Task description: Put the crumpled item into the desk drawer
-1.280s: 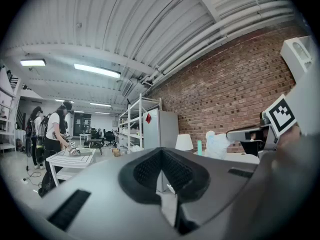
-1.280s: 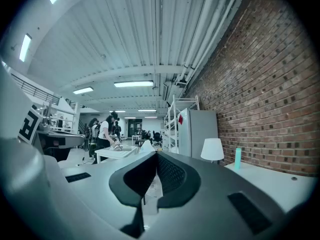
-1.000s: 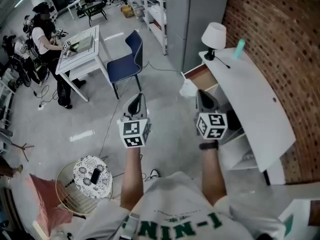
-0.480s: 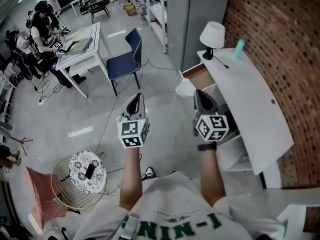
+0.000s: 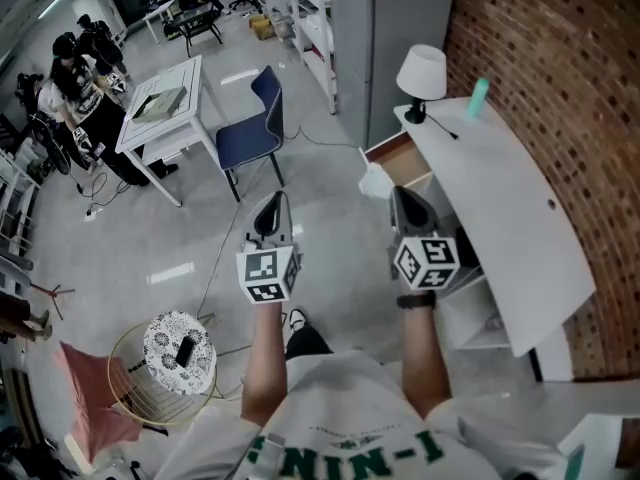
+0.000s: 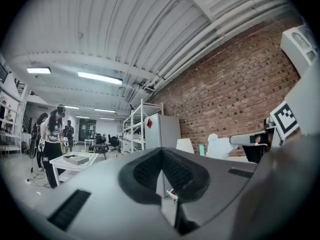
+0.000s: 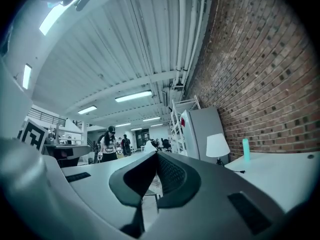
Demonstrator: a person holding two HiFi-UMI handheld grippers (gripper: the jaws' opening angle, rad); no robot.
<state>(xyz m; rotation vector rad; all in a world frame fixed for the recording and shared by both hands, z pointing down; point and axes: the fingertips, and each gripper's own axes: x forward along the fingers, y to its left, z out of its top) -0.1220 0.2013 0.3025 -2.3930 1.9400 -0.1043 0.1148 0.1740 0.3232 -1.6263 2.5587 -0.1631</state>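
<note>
A white crumpled item (image 5: 374, 180) sits at the tip of my right gripper (image 5: 401, 194), which is shut on it. It hangs just in front of the open wooden-lined drawer (image 5: 398, 156) at the near end of the white desk (image 5: 510, 198). In the right gripper view the jaws meet (image 7: 156, 156) and a bit of the white item (image 7: 149, 146) shows past them. My left gripper (image 5: 270, 201) is held level beside it over the floor, shut and empty (image 6: 162, 154). From the left gripper view the crumpled item (image 6: 218, 147) shows at the right.
On the desk stand a white lamp (image 5: 422, 73) and a teal bottle (image 5: 480, 96), with a brick wall behind. A grey cabinet (image 5: 395, 38) stands past the drawer. A blue chair (image 5: 250, 133), a white table (image 5: 165, 103) with people (image 5: 75, 83), and a wire basket (image 5: 140, 378) lie to the left.
Both grippers keep almost the same places, and the crumpled item stays at the right gripper's tip. The people at the far table have shifted a little.
</note>
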